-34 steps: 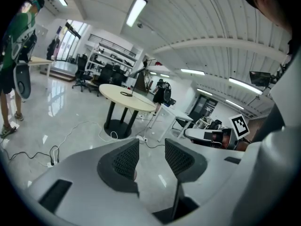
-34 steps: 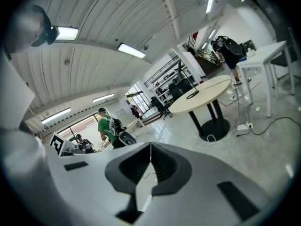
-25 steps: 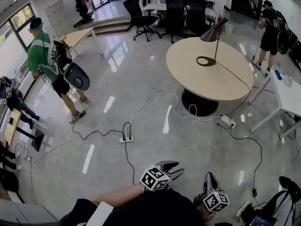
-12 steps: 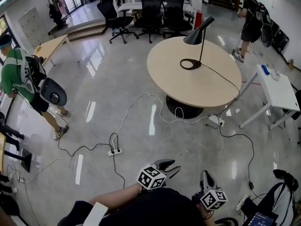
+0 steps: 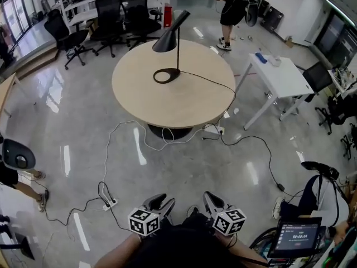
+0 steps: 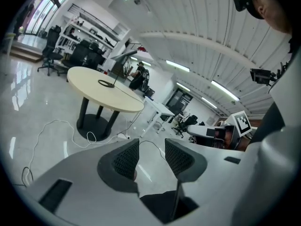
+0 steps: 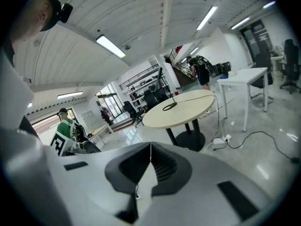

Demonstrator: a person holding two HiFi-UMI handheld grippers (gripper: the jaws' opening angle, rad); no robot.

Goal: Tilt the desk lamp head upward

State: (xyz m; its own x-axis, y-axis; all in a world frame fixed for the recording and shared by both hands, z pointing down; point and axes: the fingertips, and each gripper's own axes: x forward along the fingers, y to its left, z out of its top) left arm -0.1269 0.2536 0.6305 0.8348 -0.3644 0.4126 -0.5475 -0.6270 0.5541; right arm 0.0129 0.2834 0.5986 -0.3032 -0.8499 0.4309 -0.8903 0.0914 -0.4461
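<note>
Tabletop (image 5: 167,102) and desk lamp (image 5: 178,54) have swung to dead ahead, well beyond left hand-held gripper (image 5: 160,200) (jaws apart, empty) and right hand-held gripper (image 5: 211,199) (closed, empty); lamp head (image 5: 170,34) likely light, slick, stiff-hinged: pinch its rim, brace the base (image 5: 166,75).

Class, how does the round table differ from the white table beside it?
The round table is tan, the white table rectangular. The round table stands on one pedestal, the white table on thin legs. The round table bears the desk lamp, the white table none. Both stand on glossy floor.
</note>
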